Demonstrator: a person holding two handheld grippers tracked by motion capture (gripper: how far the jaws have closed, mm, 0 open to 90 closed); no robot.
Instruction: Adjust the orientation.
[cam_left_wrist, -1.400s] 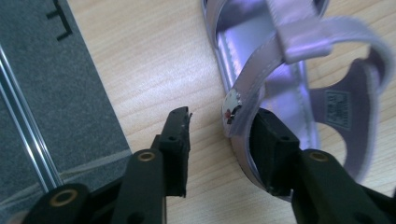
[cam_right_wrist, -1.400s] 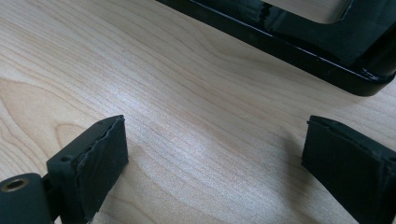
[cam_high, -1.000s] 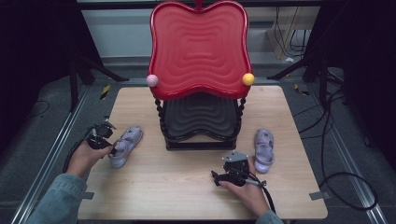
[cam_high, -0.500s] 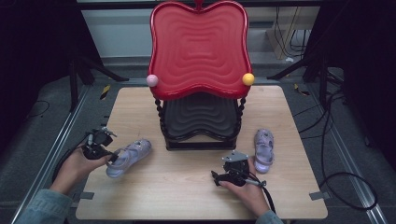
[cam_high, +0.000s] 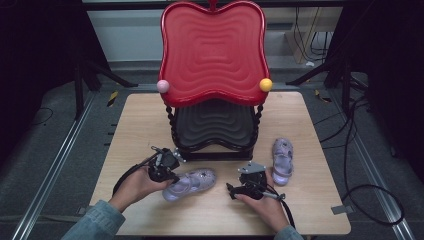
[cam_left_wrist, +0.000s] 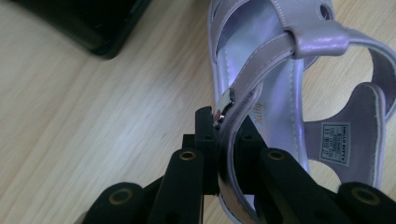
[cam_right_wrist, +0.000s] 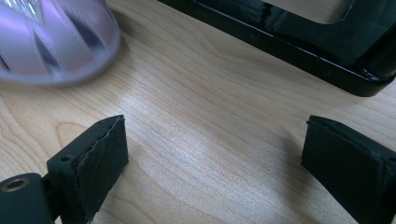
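The left gripper (cam_left_wrist: 227, 140) is clenched on the side strap of a lilac sandal (cam_high: 190, 183), and its jaws have just been closing on that strap. In the left gripper view the sandal's (cam_left_wrist: 280, 93) toe is cut off at the top edge and its heel runs behind the black jaws, so its full outline cannot be traced; a small metal buckle sits right at the jaw tips, and a printed label shows on the insole. The straps are smooth and slightly glossy, with fine stitching along their edges. In the high view this sandal lies near the bench's (cam_high: 135, 125) front edge, left of centre, just in front of the black base of the stand (cam_high: 215, 127).

The right gripper (cam_right_wrist: 215, 154) is released, its two blunt black pads standing wide apart over bare pale wood grain. A blurred lilac toe enters at the top left corner of the right gripper view, too smeared to show detail. In the high view the right gripper (cam_high: 245, 182) rests near the front edge, right of centre, with the second sandal (cam_high: 282, 161) just beyond it toward the right edge.

The stand's upper red tray (cam_high: 212, 50) is glossy, wavy-edged and ribbed in concentric ridges; it hides most of the black lower tray beneath it. A pink ball (cam_high: 163, 86) and a yellow ball (cam_high: 265, 84) cap its front corners.
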